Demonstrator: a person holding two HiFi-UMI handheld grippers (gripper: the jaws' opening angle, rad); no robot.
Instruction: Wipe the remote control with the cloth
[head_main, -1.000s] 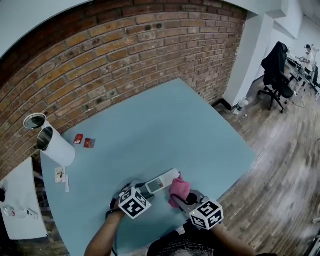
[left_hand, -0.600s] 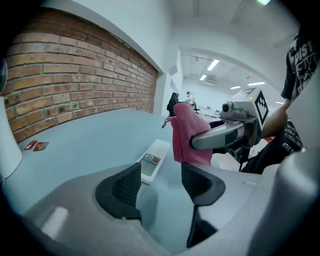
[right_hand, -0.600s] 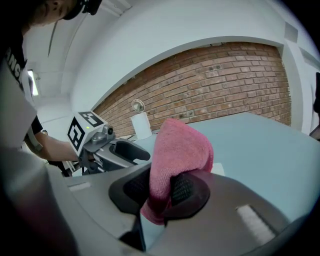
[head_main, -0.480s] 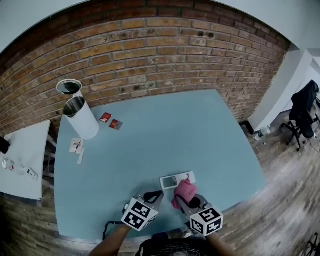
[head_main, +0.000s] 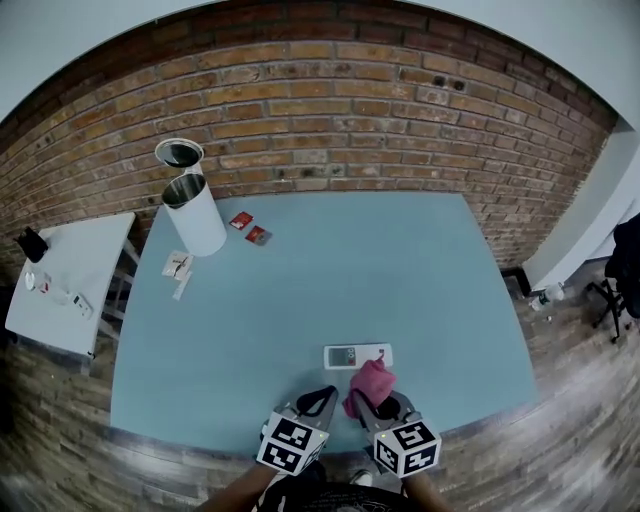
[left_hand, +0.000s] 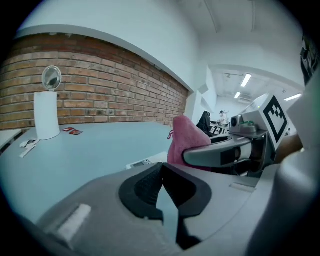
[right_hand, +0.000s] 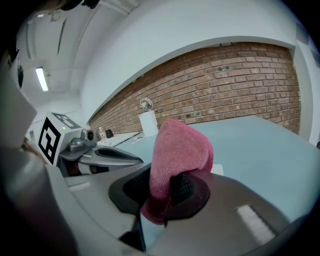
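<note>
Since a second ago the left gripper (head_main: 319, 399) has let go of the remote control (head_main: 358, 356) and drawn back. Its jaws have just been closing and now meet on nothing. The remote lies flat and loose on the table (head_main: 300, 280), at one o'clock from that gripper. The right gripper (head_main: 377, 404) pinches the pink cloth (head_main: 371, 381), just at the remote's six o'clock edge. A wiping push would likely skate the unsteadied remote toward twelve o'clock, or tug the cloth from its pinch.

Probably an open office: a bare brick wall (head_main: 330, 110), a blue table (head_main: 330, 270), a plank floor (head_main: 590, 400), ceiling strip lights (left_hand: 245, 80) and a dark swivel chair (left_hand: 203, 121) far off.
</note>
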